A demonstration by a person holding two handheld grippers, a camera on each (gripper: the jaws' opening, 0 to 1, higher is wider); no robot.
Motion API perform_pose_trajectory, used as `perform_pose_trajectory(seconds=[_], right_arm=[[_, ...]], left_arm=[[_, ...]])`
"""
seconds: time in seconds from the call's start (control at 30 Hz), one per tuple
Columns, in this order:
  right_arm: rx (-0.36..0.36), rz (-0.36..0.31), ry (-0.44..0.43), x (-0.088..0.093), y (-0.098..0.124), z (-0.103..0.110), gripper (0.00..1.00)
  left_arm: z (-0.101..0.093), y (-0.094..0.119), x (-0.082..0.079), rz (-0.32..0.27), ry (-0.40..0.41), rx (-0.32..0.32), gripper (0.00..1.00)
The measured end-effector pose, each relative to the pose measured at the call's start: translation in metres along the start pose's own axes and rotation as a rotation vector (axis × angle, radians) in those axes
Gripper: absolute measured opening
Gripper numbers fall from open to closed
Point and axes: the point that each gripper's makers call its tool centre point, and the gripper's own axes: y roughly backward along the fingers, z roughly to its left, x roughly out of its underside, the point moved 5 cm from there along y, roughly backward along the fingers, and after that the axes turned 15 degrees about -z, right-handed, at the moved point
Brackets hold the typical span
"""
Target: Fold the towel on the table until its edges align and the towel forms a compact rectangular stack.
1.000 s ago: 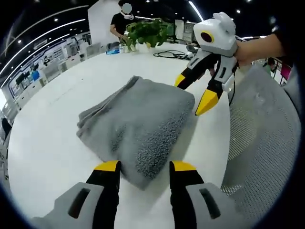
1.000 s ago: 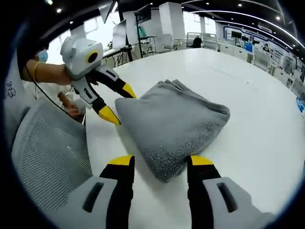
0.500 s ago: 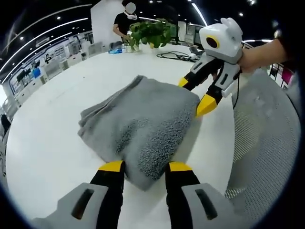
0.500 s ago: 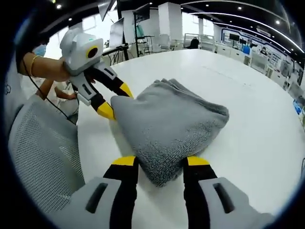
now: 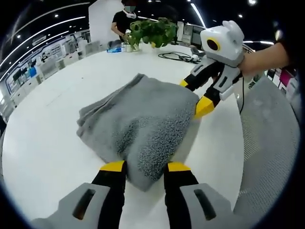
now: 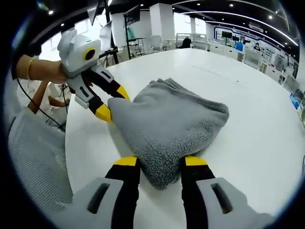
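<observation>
Left gripper view: a grey towel (image 5: 138, 126), folded into a thick bundle, lies on a white table (image 5: 43, 143). The left tongs (image 5: 141, 167) straddle the towel's near corner, their yellow tips against the cloth on either side; whether they pinch it or merely touch cannot be told, since the corner's underside is hidden. The right tongs (image 5: 193, 95) enter from the right, held by a hand (image 5: 262, 56), jaws parted around the far right corner of the towel, one tip partly hidden behind the fabric. A mesh chair back (image 5: 267, 143) is cut off at the right edge. At the far end of the table stand a leafy plant (image 5: 151, 31), a dark cable (image 5: 174, 56) and a person (image 5: 123, 21), all too small for detail.

Right gripper view: the right tongs (image 6: 156, 161) flank the nearest corner of the towel (image 6: 169, 124), tips touching it. The left tongs (image 6: 110, 101) meet the towel's left corner, jaws spread. No readable writing appears.
</observation>
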Motion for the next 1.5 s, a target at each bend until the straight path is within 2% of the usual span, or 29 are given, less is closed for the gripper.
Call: perform_pose_trajectory(seconds=[0.4, 0.7, 1.13, 1.27, 1.5], right_arm=[[0.05, -0.019, -0.031, -0.007, -0.016, -0.039, 0.33], [0.081, -0.035, -0.049, -0.01, -0.026, -0.056, 0.33], [0.086, -0.029, -0.034, -0.014, -0.026, -0.06, 0.34], [0.098, -0.032, -0.042, -0.015, -0.025, -0.061, 0.35], [0.101, -0.041, -0.056, -0.02, -0.015, -0.057, 0.41]], left_arm=[[0.027, -0.027, -0.013, -0.048, 0.01, -0.029, 0.3], [0.042, -0.04, -0.02, -0.069, 0.02, -0.04, 0.3], [0.044, -0.042, -0.023, -0.074, 0.018, -0.049, 0.3], [0.043, -0.042, -0.024, -0.074, 0.016, -0.077, 0.3], [0.039, -0.029, -0.034, -0.105, -0.002, -0.1, 0.37]])
